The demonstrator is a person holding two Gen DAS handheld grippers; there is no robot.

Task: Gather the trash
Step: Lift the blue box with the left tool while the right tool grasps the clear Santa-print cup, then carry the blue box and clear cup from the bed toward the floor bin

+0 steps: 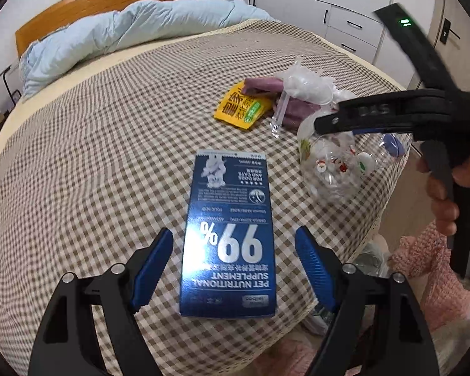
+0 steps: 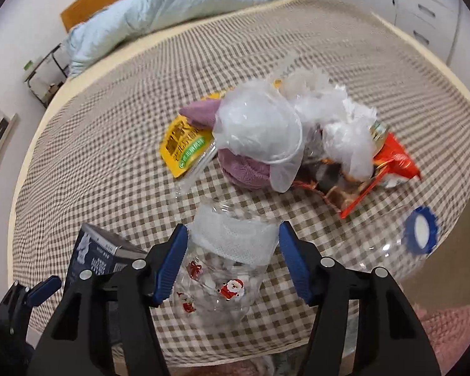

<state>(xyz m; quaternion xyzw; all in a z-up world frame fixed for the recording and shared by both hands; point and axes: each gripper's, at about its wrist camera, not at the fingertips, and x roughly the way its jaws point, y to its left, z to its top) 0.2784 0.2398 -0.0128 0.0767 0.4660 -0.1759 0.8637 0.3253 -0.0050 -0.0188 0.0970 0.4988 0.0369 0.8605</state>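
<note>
Trash lies scattered on the checked bedspread [image 1: 109,144]. Left gripper [image 1: 233,266] hangs released, its blue fingers either side of a blue box [image 1: 230,235]. Right gripper [image 2: 232,263], also released, straddles a clear Santa-print bag [image 2: 222,285]; beyond lie a yellow packet [image 2: 185,147] and red wrapper [image 2: 388,169].

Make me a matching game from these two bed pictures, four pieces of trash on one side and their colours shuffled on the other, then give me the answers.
Things:
1. box
2. sachet
3. snack wrapper
4. bottle cap

Colours:
A. red and orange
B. blue rim with a white middle
C. dark blue with white "99%" lettering
D. yellow with a green label

Pairs: 1-C, 2-D, 3-A, 4-B
</note>
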